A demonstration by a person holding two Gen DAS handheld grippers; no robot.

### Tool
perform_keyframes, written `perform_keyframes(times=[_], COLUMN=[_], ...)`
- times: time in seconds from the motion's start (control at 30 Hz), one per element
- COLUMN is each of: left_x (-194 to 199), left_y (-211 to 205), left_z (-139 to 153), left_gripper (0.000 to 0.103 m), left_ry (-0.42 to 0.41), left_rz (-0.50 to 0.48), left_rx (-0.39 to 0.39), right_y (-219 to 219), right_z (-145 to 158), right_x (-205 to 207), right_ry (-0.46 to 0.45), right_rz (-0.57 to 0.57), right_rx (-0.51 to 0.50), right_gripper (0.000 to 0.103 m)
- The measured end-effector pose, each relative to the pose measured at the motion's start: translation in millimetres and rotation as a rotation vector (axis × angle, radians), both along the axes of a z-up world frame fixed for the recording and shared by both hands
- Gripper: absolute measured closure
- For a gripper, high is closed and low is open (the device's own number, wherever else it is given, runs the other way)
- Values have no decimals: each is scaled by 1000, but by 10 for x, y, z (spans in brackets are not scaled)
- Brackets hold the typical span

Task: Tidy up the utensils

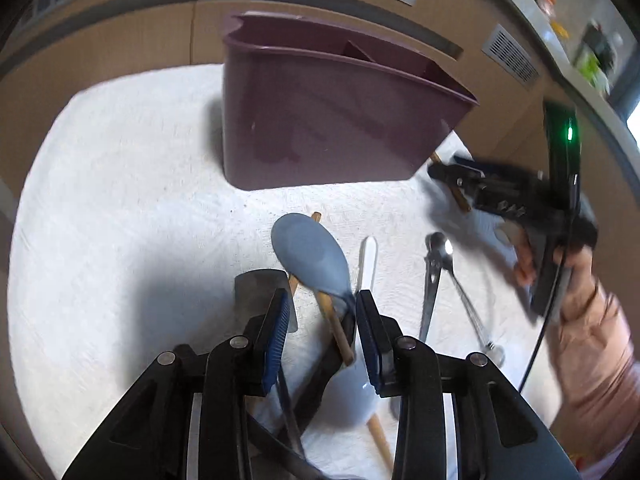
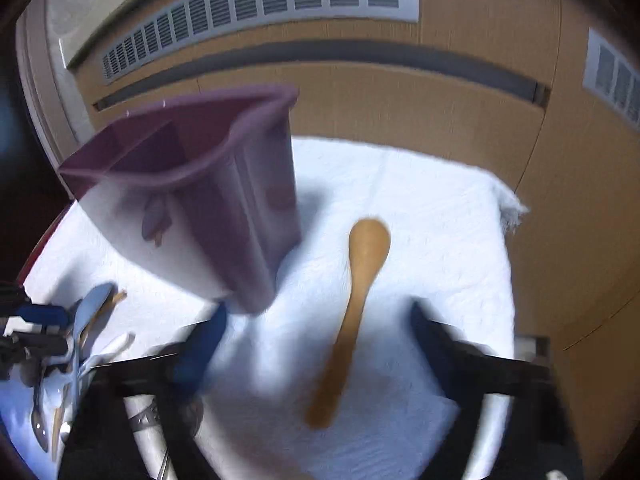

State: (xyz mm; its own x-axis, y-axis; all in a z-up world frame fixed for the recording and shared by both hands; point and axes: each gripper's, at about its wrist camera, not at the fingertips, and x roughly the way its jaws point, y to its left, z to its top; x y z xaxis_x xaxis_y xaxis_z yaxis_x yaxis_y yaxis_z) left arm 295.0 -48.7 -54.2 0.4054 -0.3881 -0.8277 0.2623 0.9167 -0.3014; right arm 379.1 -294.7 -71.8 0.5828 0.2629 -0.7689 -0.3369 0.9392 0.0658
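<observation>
My left gripper (image 1: 322, 312) hangs low over the utensil pile on the white textured cloth (image 1: 120, 200), jaws parted and holding nothing, straddling the wooden handle of the blue-grey silicone spoon (image 1: 310, 256). Beside my left pad lies a dull metal spatula blade (image 1: 260, 292); to the right, a white handle (image 1: 368, 260), then shiny steel tongs (image 1: 430, 280) and a thin steel spoon (image 1: 460, 292). Behind them stands the mauve plastic caddy (image 1: 332, 120), smooth-walled, with dividers inside, upright and apparently empty.

My right gripper (image 2: 320, 340) is also spread wide and empty, blurred, with the light wooden spoon (image 2: 356, 312) lying flat between its blue pads (image 2: 208, 344), bowl pointing away from me.

I judge the step is picking up a spoon on each side. To do it well I should lower squarely, close across the narrow handle rather than the rounded bowl, and pinch near mid-length so it doesn't swing. The silicone spoon overlaps its neighbours, so I'd lift it straight up.
</observation>
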Motion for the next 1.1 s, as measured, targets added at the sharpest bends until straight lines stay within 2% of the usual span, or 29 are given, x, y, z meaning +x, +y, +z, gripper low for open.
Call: perform_keyframes(times=[0.03,0.1,0.17,0.2,0.33,0.4,0.47,0.53,0.57,0.6,0.7,0.8,0.83,0.87,0.9,0.93,1.0,1.1], left_x=[46,168,220,241,390,449,483,452,426,381,283,235,238,249,249,276,337,454], left_y=[-16,-119,-170,-177,-302,-408,-487,-577,-589,-602,-566,-414,-338,-283,-252,-232,-283,-468], left_z=[-7,-18,-19,-29,-66,-106,-133,-140,-146,-144,-129,-77,-57,-48,-46,-48,-53,-102], left_gripper=[66,63,51,51,50,50,51,55,62,63,63,62,58,53,50,49,49,49], left_ry=[6,17,25,30,56,51,21,-39,-62,-78,-68,-36,-6,21,43,67,85,103], left_rz=[13,49,90,106,123,121,110,73,49,14,-46,7,34,54,69,84,95,113], left_rx=[0,13,39,45,51,90,129,171,188,187,160,143,108,73,44,17,18,59], right_y=[4,2,-32,-47,-7,-26,-43,-33,-4,26,178,263,281,308,311,326,303,234], right_z=[-55,-68,-51,-33,18,94,186,250,255,246,139,18,-22,-36,-34,-21,23,139], right_x=[-7,-117,-265,-362,-819,-964,-976,-896,-835,-758,-464,-241,-214,-213,-261,-292,-377,-555], right_ry=[40,37,49,57,133,120,72,25,15,10,39,74,81,76,61,57,50,11], right_rz=[-11,-29,-33,-32,67,76,45,13,8,7,17,-11,-15,-19,-14,-4,-2,-12], right_rx=[-34,-61,-75,-77,-48,-54,-62,-74,-74,-69,-52,-59,-65,-76,-88,-96,-85,-83], right_gripper=[87,90,92,92,92,91,81,51,48,46,48,49,54,58,70,76,76,76])
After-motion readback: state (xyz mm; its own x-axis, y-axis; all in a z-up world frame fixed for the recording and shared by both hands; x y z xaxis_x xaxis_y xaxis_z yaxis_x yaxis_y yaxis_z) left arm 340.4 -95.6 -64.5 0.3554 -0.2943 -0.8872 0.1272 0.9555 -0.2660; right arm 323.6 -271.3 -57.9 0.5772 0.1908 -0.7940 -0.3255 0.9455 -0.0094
